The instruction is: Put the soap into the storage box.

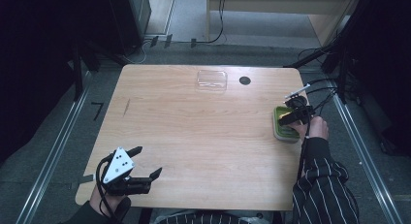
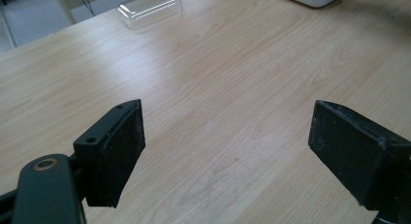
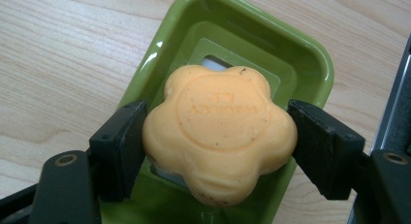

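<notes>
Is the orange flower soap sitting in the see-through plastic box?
No, the orange flower-shaped soap is squeezed in the right claw over the green plastic soap dish, and the clear plastic box stands apart.

We find one inscription. It is embossed on the top face of the orange flower-shaped soap (image 3: 220, 132), inside a raised circular ring at its centre. In the right gripper view the lettering appears upside down, in two short lines, and the relief is too shallow and worn for us to read any letter with certainty. The soap sits over the green soap dish (image 3: 310, 64), at the right edge of the tabletop (image 1: 194, 136). We see no other label, number or sign on the dish or the tabletop. The clear plastic lid (image 1: 212, 80) near the far edge carries none either.
</notes>
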Motion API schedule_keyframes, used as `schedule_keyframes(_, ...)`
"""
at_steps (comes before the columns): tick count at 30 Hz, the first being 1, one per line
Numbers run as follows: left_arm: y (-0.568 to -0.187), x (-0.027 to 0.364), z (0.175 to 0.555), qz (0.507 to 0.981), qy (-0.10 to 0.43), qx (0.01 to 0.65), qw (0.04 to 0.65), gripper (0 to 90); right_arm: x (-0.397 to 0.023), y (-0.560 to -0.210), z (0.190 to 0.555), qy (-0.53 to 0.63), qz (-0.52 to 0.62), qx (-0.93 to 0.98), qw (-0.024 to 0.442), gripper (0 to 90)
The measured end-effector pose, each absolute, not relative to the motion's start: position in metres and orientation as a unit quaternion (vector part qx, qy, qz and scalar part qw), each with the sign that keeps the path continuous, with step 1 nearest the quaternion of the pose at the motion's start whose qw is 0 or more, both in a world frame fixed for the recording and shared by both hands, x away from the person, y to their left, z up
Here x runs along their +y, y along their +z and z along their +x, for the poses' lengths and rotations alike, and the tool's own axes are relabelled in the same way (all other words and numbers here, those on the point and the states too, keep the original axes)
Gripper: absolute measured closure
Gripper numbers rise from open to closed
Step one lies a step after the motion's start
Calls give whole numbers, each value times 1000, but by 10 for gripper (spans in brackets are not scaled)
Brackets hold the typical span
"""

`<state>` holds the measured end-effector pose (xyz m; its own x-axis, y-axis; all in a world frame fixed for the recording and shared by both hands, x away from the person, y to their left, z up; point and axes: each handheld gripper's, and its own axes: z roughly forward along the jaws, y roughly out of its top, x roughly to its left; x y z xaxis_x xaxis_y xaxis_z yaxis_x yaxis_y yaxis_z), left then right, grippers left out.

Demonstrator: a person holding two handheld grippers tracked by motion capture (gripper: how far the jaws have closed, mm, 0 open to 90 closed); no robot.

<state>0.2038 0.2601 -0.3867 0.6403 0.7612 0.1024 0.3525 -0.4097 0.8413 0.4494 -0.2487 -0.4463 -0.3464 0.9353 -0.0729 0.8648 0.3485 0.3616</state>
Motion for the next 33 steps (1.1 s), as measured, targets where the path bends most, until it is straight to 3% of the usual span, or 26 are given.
schedule_keyframes(33,-387,260,203,803,246,346,418,136,-248,-451,448,100,534,829,133,255)
